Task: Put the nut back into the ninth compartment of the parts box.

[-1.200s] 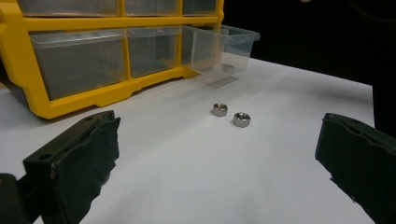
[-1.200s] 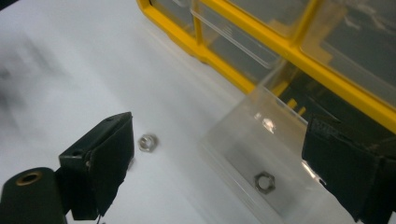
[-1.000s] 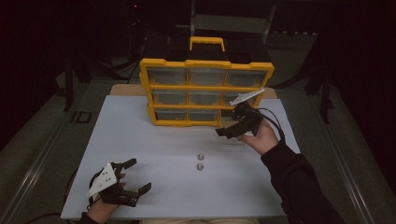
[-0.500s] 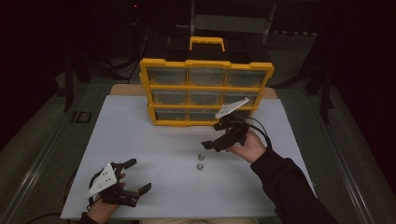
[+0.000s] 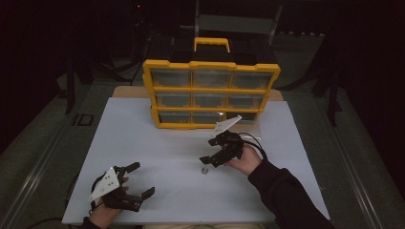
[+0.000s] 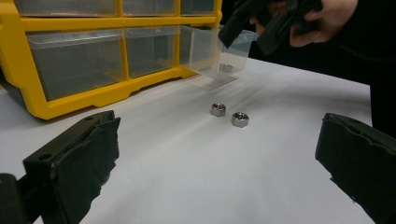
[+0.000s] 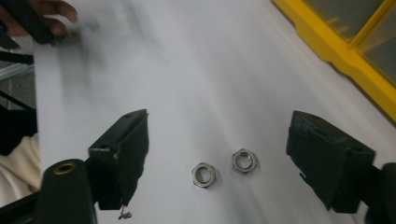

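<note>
Now the right gripper [image 5: 210, 156], jaws wide, has swung down from the yellow drawer cabinet [image 5: 210, 93] to hover over the two nuts [image 7: 224, 169] at its six o'clock, likely ready to pick one, while the left gripper [image 5: 136, 180] rests open.

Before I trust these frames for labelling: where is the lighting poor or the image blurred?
High view: surroundings nearly black, only the white table lit. Left gripper view: nuts sharp, right gripper smeared. Right gripper view: nuts sharp, the far hand streaked.

Dark room w/ dim grey floor [image 5: 43, 138], white table [image 5: 157, 152] lit, black stands behind.
</note>
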Motion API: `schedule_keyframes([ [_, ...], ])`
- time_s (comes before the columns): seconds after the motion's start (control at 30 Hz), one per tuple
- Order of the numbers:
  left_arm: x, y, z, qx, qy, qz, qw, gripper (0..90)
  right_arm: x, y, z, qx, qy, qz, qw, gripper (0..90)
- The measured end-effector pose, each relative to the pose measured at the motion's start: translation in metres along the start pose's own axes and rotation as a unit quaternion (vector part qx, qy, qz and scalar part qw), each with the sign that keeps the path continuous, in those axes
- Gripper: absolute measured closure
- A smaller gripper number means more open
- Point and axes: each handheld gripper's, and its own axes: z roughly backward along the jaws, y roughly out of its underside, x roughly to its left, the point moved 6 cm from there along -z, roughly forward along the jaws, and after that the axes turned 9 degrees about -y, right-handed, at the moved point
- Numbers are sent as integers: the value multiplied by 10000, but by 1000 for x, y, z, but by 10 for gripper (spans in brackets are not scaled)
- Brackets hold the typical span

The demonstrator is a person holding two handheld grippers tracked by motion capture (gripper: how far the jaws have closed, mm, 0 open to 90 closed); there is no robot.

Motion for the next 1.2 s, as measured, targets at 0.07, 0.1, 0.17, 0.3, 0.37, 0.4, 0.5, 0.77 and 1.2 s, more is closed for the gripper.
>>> schedule_keyframes([
  [0.07, 0, 0, 0, 0, -1, -1, 10000, 0, -1, 2, -3, 17, 0, 10, 10000, 238],
  [0.1, 0, 0, 0, 0, -1, -1, 10000, 0, -3, 4, -5, 44, 21, 20, 10000, 258],
  [0.17, 0, 0, 0, 2, -4, 7, 10000, 0, -7, 9, -11, 102, 8, -45, 9999, 272],
  [0.3, 0, 0, 0, 2, -5, 2, 10000, 0, -11, 16, -19, 250, 87, -24, 9996, 340],
  [0.37, 0, 0, 0, 4, -3, -9, 10000, 0, -13, 19, -23, 301, 141, -4, 9994, 368],
  [0.4, 0, 0, 0, 4, -3, -9, 10000, 0, -15, 21, -25, 342, 183, 3, 9992, 372],
  [0.5, 0, 0, 0, 5, -1, -10, 10000, 0, -20, 26, -32, 509, 285, 1, 9983, 423],
  [0.77, 0, 0, 0, 5, 1, -11, 10000, 0, -31, 34, -41, 800, 373, -76, 9961, 498],
  [1.2, 0, 0, 0, 8, 5, -11, 10000, 0, -36, 39, -55, 1243, 459, -116, 9911, 561],
])
